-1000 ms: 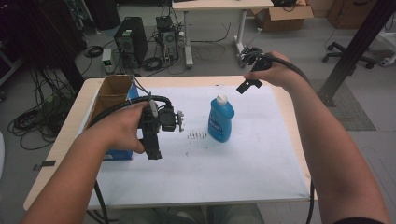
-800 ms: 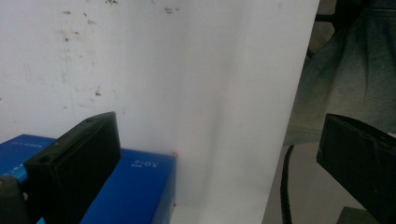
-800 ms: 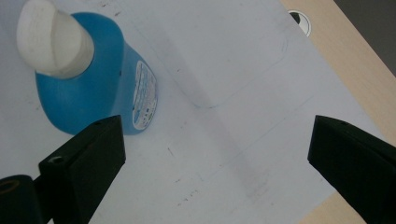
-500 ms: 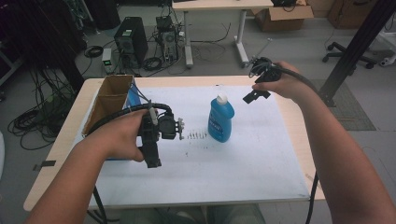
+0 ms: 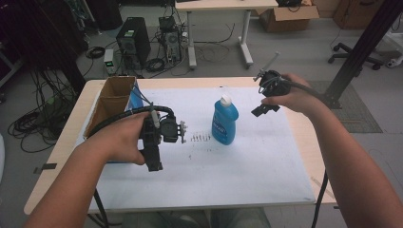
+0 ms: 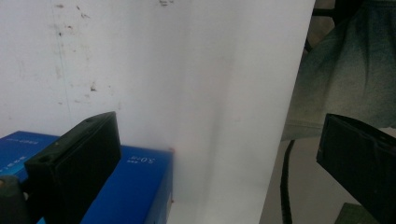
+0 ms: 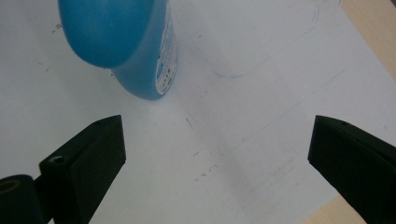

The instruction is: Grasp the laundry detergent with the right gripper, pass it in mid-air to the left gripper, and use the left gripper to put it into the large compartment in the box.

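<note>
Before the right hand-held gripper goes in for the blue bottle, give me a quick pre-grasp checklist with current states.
1. Right hand-held gripper jaws wide apart, nothing between them: ok.
2. Blue bottle upright on the white sheet: ok.
3. Bottle's white cap on: ok; whether it is tight: cannot tell.
4. Bottle lined up between the right jaws: not ok, it sits ahead and off to one side.
5. Left hand-held gripper open, apart from the bottle, over the blue box: ok.

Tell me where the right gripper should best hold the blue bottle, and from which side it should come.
Probably the narrow shoulder just below the white cap of the upright blue bottle. The open right gripper hangs to its right, so come in level from there; the lower body looks wider and harder to span.
</note>
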{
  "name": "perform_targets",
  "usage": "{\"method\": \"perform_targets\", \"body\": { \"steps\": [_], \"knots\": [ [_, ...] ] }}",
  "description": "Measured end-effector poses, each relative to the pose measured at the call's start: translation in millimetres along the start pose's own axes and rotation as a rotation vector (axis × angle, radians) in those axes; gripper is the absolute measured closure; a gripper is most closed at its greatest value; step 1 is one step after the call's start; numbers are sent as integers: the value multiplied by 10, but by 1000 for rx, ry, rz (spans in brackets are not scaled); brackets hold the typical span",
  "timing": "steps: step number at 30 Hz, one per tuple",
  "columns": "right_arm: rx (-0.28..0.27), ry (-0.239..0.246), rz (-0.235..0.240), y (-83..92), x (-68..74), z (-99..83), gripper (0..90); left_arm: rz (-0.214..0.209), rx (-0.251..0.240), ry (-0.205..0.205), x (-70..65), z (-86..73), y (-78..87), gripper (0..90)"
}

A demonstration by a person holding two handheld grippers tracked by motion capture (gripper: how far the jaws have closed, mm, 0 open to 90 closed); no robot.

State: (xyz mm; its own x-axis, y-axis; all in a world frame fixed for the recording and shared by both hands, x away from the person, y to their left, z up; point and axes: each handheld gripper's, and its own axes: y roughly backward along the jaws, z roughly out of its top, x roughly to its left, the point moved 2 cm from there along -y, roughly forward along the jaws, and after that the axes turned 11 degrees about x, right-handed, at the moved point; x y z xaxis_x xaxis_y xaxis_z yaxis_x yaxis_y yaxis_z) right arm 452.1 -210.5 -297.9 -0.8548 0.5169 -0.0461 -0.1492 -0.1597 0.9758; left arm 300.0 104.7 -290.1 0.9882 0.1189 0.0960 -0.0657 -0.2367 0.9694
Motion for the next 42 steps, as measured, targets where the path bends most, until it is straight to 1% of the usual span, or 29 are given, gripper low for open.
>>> {"method": "perform_targets", "body": {
  "steps": [4, 8, 10, 11, 15, 16, 21, 25, 31, 32, 35, 38, 42],
  "knots": [
    [4, 7, 5, -26, 35, -40, 43, 0, 5, 1, 1, 0, -9, 3],
    [-17, 6, 21, -75, 90, -103, 44, 3, 6, 1, 6, -8, -1, 3],
    [-21, 10, 19, -84, 98, -116, 42, 2, 3, 3, 5, -10, 0, 2],
    [-30, 10, 31, -106, 121, -142, 44, 1, 8, 0, 10, -13, 4, 3],
    [-41, 9, 38, -137, 153, -175, 43, -1, 7, -3, 15, -18, 3, 3],
    [-46, 9, 40, -163, 179, -190, 43, -3, 6, -3, 15, -17, 1, 3],
    [-58, 14, 47, -205, 228, -208, 42, -2, 5, -4, 10, -12, -3, 3],
    [-79, 14, 58, -276, 274, -235, 44, 0, 5, -9, 13, -11, 3, 3],
    [-108, 14, 57, -356, 310, -263, 42, 5, 8, -10, 12, -9, 11, 3],
    [-111, 13, 60, -367, 315, -266, 43, 0, 12, -7, 13, -10, 12, 3],
    [-119, 10, 67, -400, 330, -270, 43, 1, 15, -4, 15, -12, 12, 3],
    [-124, 15, 66, -424, 341, -268, 42, 4, 6, 1, 12, -16, 18, 4],
    [-142, 10, 71, -475, 380, -257, 42, 4, 10, -2, 11, -21, 10, 4]
  ]
}}
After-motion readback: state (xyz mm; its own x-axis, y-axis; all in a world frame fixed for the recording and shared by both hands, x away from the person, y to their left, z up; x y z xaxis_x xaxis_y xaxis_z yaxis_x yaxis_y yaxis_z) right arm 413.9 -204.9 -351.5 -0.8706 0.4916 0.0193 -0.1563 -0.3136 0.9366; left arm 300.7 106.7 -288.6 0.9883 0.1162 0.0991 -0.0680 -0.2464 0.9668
